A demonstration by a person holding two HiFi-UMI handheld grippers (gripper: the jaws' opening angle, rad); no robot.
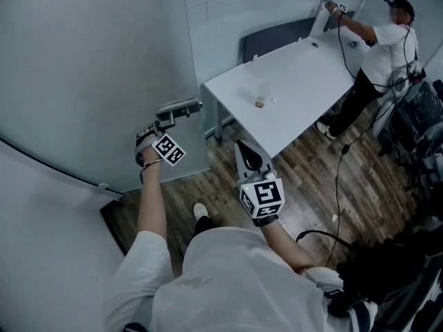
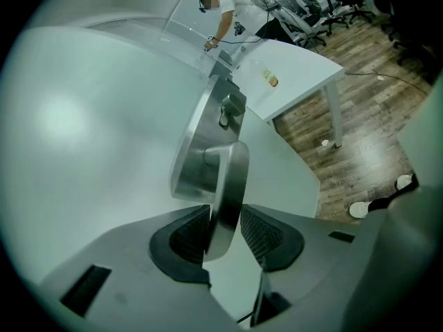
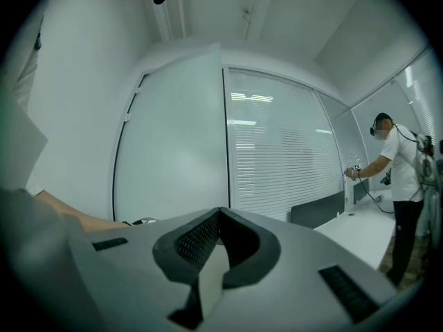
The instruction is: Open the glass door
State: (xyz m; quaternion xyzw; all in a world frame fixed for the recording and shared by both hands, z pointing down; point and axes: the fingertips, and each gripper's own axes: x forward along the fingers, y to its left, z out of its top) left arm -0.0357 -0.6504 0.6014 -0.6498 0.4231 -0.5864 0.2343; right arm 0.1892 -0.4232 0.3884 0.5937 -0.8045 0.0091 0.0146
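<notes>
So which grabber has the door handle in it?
The left gripper: the metal door handle sits between its jaws. The right gripper has its jaws together on nothing, away from the handle.

Here's the glass door point(image 1: 83, 81), a tall frosted pane standing upright, pale grey-green and blank right across its face. Near its edge sits a brushed-metal handle point(image 2: 228, 185), a flat lever jutting from a long steel plate point(image 2: 197, 133) fixed to the glass. And that lever is clamped between the two ribbed black pads of the left gripper point(image 2: 223, 230)
</notes>
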